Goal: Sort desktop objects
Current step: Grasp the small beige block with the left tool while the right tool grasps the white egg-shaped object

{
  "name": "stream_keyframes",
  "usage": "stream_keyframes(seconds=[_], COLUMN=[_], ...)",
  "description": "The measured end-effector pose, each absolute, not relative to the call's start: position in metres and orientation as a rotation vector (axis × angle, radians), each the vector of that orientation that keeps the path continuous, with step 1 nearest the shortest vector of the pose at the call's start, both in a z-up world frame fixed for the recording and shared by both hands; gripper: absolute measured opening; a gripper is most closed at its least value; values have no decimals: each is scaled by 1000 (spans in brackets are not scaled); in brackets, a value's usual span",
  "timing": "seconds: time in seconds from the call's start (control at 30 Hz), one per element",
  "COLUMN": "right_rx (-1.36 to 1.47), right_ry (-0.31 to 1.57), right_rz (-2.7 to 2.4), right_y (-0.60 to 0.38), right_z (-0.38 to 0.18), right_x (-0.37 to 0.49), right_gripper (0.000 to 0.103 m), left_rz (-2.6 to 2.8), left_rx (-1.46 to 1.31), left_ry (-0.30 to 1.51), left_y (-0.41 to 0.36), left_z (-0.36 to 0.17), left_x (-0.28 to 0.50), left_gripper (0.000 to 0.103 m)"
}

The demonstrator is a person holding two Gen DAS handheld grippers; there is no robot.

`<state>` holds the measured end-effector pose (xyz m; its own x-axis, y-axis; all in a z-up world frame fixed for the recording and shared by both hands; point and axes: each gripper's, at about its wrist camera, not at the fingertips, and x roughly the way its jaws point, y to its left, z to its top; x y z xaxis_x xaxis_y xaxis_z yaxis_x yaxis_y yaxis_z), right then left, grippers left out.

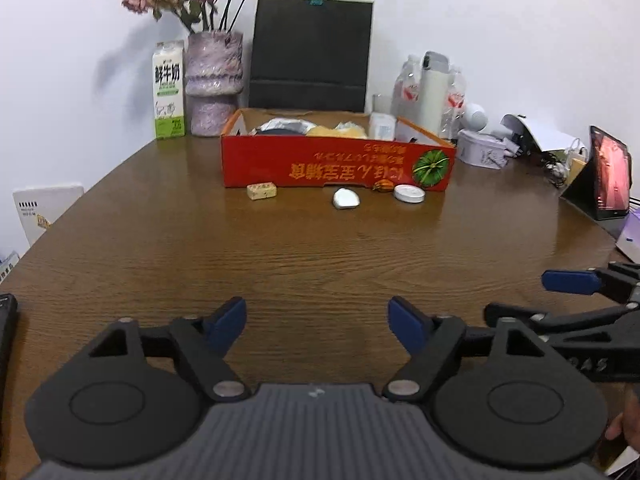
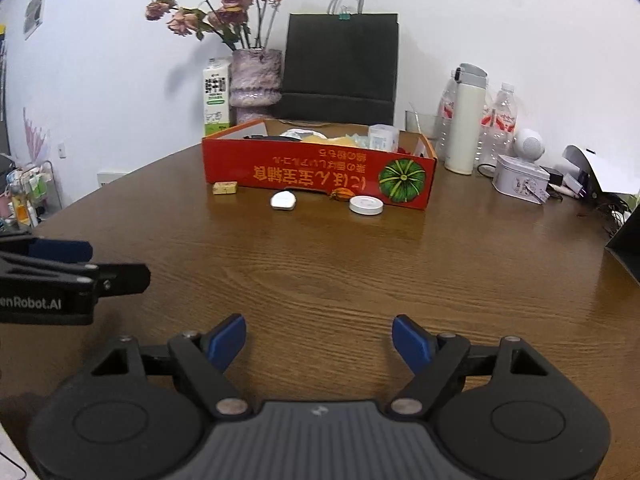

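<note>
A red cardboard box [image 1: 320, 168] [image 2: 316, 176] stands mid-table, holding several items. In front of it lie a small tan block [image 1: 262, 191] [image 2: 225, 188], a white rounded case [image 1: 346, 198] [image 2: 283, 201], a small orange-brown piece [image 1: 382, 186] [image 2: 341, 195] and a white round tin [image 1: 409, 193] [image 2: 366, 205]. My left gripper [image 1: 318, 322] is open over bare wood near the front edge, nothing between its blue pads. My right gripper [image 2: 319, 342] is open too, beside it and empty. Each gripper shows at the other view's edge.
The brown wooden table [image 1: 304, 252] carries a milk carton [image 1: 169, 90], a vase of dried flowers [image 1: 214, 84] and a black paper bag [image 1: 310, 54] at the back. Bottles, a white flask [image 2: 466, 120], a lavender tin [image 2: 519, 178], cables and a tablet [image 1: 610, 174] crowd the right.
</note>
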<state>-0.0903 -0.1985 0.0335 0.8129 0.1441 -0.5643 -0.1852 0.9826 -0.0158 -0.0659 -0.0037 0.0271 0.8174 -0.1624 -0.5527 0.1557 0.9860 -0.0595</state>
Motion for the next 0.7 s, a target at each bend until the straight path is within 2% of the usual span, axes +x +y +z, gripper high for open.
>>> stream_keyframes(seconds=[0.03,0.13,0.27,0.5,0.57,0.7], right_rx=[-65,-53,-56,-142,-153,-93], right_ry=[599,602,658,694,724,695], right_rz=[184,249,317,315,304,281], right_y=[-200,-196,-171,-121,-116,-137], right_z=[36,48,51,35,28,27], right_x=[-85,-55,21,121,131,123], right_gripper=[78,67,47,46,26,26], left_rz=[-172,-161,-145,-164,-179,-176], left_rx=[-11,-22,-16,-23,-11,-34], left_ry=[595,573,567,587,591,606], left_y=[0,14,33,38,34,27], left_z=[28,35,37,37,32,25], left_x=[-58,-23,34,90,99,126], left_gripper=[72,70,69,68,61,57])
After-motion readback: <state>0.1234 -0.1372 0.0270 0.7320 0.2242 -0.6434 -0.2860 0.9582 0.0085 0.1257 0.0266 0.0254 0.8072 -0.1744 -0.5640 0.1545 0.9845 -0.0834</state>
